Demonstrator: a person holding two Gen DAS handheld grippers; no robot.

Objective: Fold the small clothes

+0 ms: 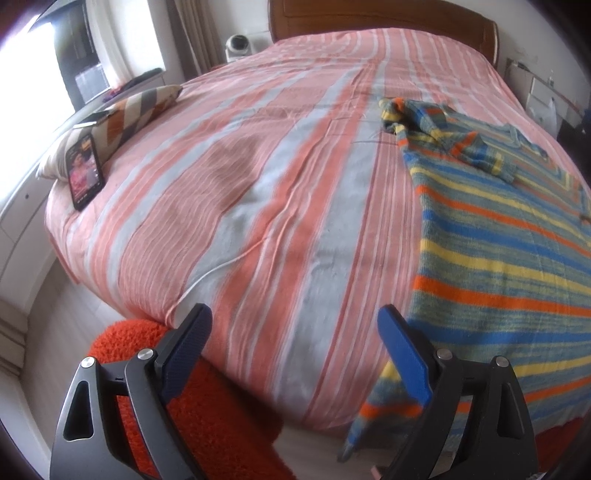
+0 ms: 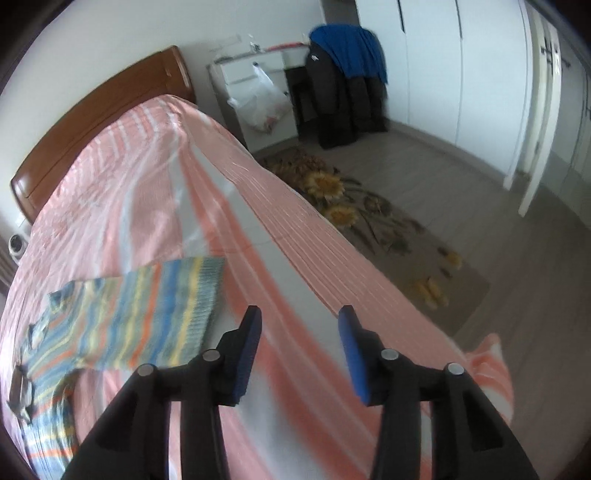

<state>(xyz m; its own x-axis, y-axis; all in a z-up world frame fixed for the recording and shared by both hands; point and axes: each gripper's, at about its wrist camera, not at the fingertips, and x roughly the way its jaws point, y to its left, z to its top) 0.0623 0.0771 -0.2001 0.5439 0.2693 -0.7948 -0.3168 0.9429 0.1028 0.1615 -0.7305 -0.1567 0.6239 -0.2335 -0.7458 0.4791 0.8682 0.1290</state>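
Observation:
A small knitted sweater (image 1: 491, 236) with blue, yellow and orange stripes lies spread on the pink-and-grey striped bed (image 1: 258, 184). Its hem hangs over the near bed edge and one sleeve is folded across its chest. My left gripper (image 1: 293, 325) is open and empty, just left of the sweater's hem. In the right wrist view the sweater (image 2: 122, 325) lies at the left. My right gripper (image 2: 299, 317) is open and empty over the bed cover (image 2: 155, 166), to the right of a sleeve end.
A phone (image 1: 84, 171) leans on a striped pillow (image 1: 122, 122) at the bed's left edge. An orange rug (image 1: 207, 406) lies on the floor below. A wooden headboard (image 1: 384, 18) is behind. A sunflower rug (image 2: 369, 221), a nightstand (image 2: 255, 96) and a chair with clothes (image 2: 343, 81) stand to the right.

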